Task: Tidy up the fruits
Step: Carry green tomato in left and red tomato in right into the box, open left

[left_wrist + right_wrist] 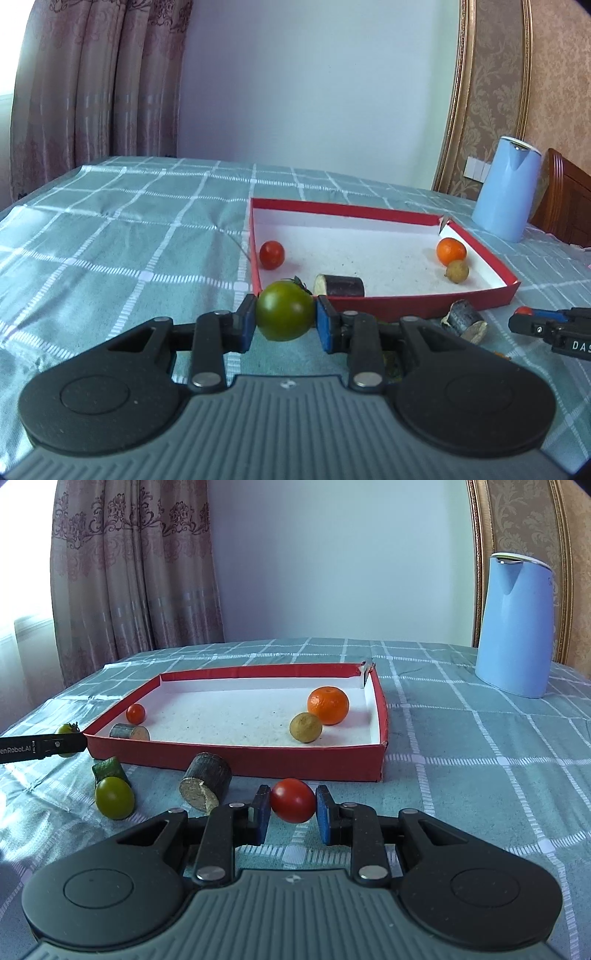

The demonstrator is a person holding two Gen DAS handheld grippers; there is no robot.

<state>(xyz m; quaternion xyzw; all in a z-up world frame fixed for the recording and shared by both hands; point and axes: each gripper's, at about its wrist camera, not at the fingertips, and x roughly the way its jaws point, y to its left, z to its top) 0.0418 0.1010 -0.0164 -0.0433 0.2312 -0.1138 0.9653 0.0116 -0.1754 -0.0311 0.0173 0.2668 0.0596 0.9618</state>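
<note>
Checked teal tablecloth [480, 738], curtain behind, blue kettle [517, 627] far right. Red tray [236, 762] mid-table w/ white floor.

Left gripper [285, 321]: clenched on green tomato [285, 311], pads on both flanks at widest pt, calyx at back. Held just short of tray's near-left corner, above cloth.

Right gripper [292, 805]: clenched on red tomato [293, 800], pads square across its middle. Hovers just before tray's near wall.

Already in tray: small red tomato [135, 713] near left wall, orange [328, 705] + brownish round fruit [305, 727] touching at right, dark cut cylinder [129, 732] by near wall. Still on cloth: second green tomato [114, 797], green chunk [109, 768] right behind it, dark cut stub [205, 781] close to near wall.

Handling, est.: tomatoes light, smooth, thin-skinned, firm-ish but bruisable; green one prob. harder than red. Round + glossy, so apt to squirt out if pinched off-centre. Best taken across equator, gentle squeeze, as now. Set low in tray, not dropped; will roll on flat floor. Stub: stiff, rough, easy grip on curved sides.
</note>
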